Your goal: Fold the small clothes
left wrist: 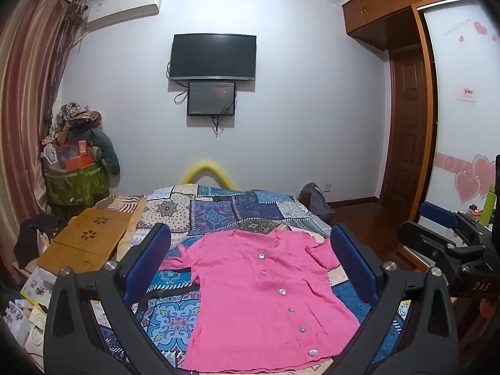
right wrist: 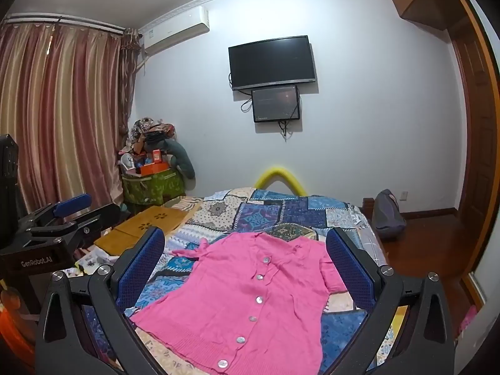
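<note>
From the left wrist, the left gripper (left wrist: 250, 250) is hovering released above the bed (left wrist: 218, 215), its blue fingers (left wrist: 150, 259) spread wide with nothing between them. A pink cardigan (left wrist: 265, 297) is lying spread flat, buttons up, on the patchwork quilt (left wrist: 175, 312). The right gripper (left wrist: 443, 228) is showing at the right edge, also released. A wooden tray (left wrist: 84, 243) is sitting to the left on the bed.

From the right wrist, the right gripper (right wrist: 245, 259) is hanging wide apart over the same pink cardigan (right wrist: 250, 297), gripping nothing. The left gripper (right wrist: 62, 215) is showing at the left, near the curtain (right wrist: 62, 109).
</note>
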Motion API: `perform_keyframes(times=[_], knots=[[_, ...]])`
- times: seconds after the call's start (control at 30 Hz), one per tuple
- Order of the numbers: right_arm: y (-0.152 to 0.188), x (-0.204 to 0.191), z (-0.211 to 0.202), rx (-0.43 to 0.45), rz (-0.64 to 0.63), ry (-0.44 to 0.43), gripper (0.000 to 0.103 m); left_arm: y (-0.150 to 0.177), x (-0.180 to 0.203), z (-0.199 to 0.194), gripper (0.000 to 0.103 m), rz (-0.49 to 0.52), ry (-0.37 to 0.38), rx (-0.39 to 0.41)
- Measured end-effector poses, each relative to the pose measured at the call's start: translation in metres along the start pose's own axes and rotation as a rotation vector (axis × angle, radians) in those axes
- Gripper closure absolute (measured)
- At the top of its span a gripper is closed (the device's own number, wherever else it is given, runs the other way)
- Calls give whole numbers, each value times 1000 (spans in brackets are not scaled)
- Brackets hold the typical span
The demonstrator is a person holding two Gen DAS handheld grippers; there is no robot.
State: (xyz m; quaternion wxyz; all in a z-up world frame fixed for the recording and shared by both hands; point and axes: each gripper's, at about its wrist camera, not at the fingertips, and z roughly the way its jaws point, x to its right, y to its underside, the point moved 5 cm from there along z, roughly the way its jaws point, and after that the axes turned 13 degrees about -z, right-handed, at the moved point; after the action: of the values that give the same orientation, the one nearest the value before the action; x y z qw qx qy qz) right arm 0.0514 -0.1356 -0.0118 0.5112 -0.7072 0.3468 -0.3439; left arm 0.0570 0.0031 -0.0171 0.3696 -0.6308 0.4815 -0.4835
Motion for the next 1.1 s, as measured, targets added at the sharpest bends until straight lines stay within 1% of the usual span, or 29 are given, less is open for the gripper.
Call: perform_keyframes(times=[0.57, 1.1], knots=[[3, 4, 0, -3, 9, 6, 0, -1, 0, 4, 0, -17, 15, -7], [5, 11, -1, -4, 14, 10, 0, 0, 2, 1, 0, -10, 22, -14]])
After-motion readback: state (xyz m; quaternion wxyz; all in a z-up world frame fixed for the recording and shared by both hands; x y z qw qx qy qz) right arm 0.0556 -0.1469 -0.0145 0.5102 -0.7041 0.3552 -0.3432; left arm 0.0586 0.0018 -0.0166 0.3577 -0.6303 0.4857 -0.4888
